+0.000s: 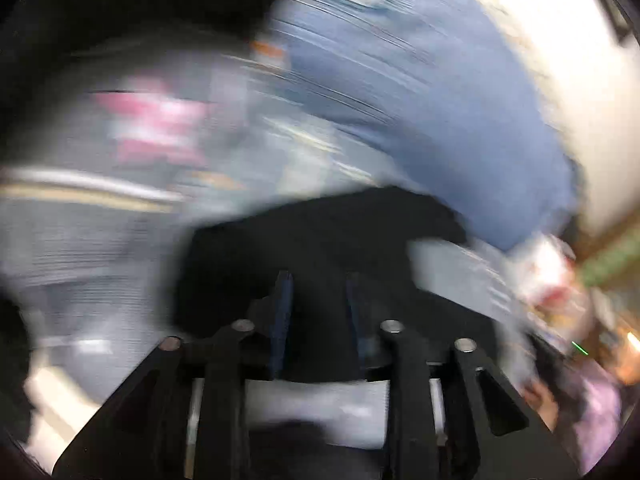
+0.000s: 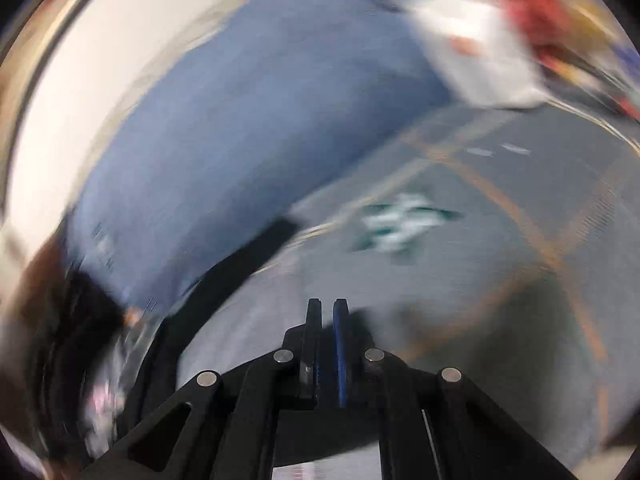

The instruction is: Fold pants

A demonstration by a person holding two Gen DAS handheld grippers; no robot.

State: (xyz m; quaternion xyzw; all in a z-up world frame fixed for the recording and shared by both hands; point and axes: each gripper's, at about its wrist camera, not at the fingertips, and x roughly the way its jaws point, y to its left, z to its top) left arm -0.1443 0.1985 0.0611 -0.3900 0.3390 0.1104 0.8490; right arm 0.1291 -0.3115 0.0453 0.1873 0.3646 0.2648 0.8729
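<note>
Both views are smeared by motion: the left gripper (image 1: 320, 280) has its jaws apart over black pants (image 1: 320, 232), seemingly ready to pinch, while the right gripper (image 2: 327, 308), nearly together, holds nothing visible.

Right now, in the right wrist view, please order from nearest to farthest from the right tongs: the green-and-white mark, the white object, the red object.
1. green-and-white mark, ahead of the right tongs, slightly right, on the grey mat.
2. white object, far upper right.
3. red object, just beyond it, blurred.
</note>
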